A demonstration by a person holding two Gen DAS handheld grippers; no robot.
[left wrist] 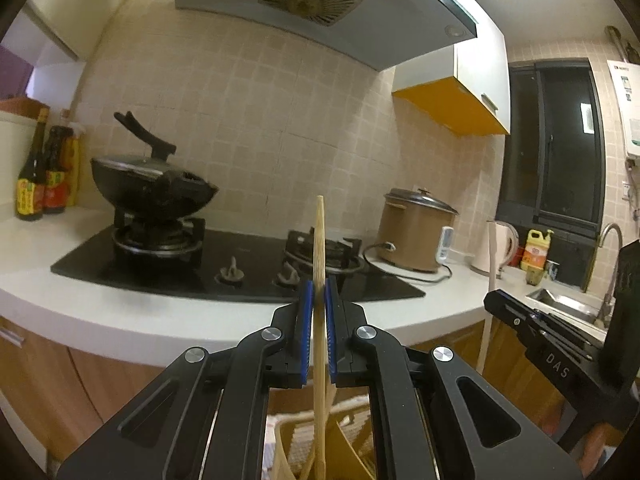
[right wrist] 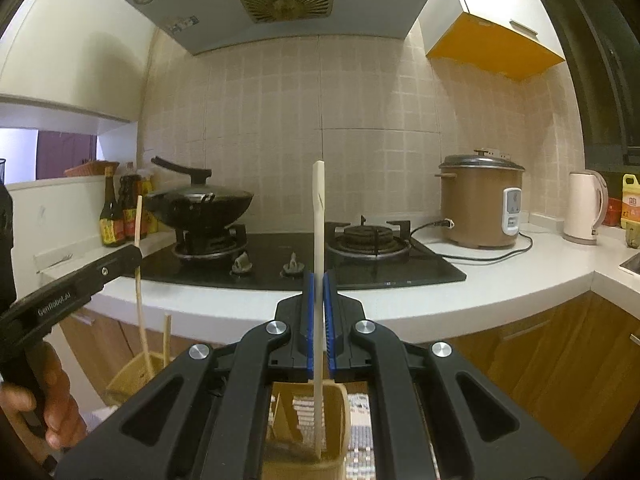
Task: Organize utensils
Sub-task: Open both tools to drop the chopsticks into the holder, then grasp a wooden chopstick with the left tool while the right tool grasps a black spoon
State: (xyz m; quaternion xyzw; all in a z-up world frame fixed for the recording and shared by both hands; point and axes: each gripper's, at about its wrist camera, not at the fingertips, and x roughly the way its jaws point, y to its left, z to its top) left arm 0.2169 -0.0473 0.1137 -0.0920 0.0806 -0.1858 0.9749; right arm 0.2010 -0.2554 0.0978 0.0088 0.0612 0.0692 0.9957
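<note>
So, L tool clamped on upright wooden chopstick & R tool clamped on pale chopstick, both w/ lower ends in tan holders below worktop edge, open air above.

1. The left gripper is being held about level, its jaws clamped on a stick.
2. The right gripper is being held likewise, clamped on a pale stick.
3. The left gripper's handle is being gripped by a hand.
</note>
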